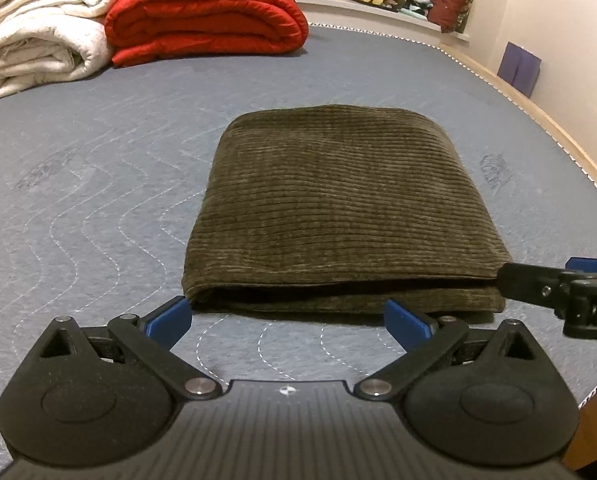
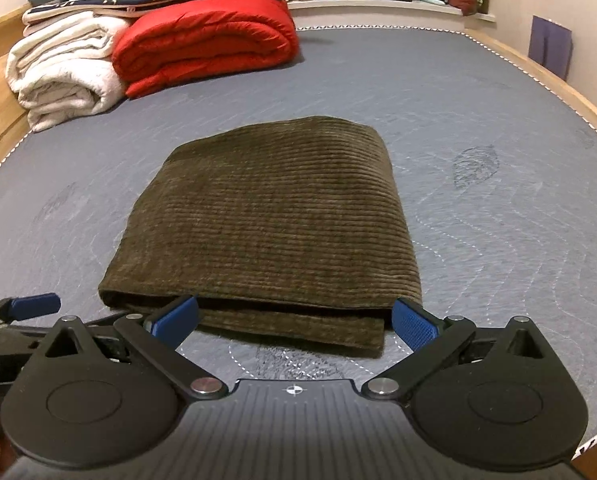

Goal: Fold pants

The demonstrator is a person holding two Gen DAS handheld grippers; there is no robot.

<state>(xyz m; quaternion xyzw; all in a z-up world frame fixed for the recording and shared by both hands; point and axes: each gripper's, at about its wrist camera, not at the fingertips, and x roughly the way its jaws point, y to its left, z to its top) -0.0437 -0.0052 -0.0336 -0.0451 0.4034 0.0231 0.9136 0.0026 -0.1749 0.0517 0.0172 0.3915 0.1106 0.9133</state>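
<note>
Corduroy in a dark olive-brown was seen folded into a compact, layered rectangle: the pants [image 1: 338,208] lay flat on the grey quilted mattress [image 1: 78,200], with their stacked edges turned toward the cameras. The left tool [image 1: 288,320] was held with its blue pads spread wide, just short of the near edge and gripping nothing. The right tool [image 2: 294,316] was likewise spread, its pads set to either side of the near right corner, with no cloth pinched. The folding was judged to be essentially finished; at most a light squaring of the edges was left. A red quilt [image 1: 206,16] and white blankets [image 1: 42,28] were stacked well apart, at the far end of the bed.
</note>
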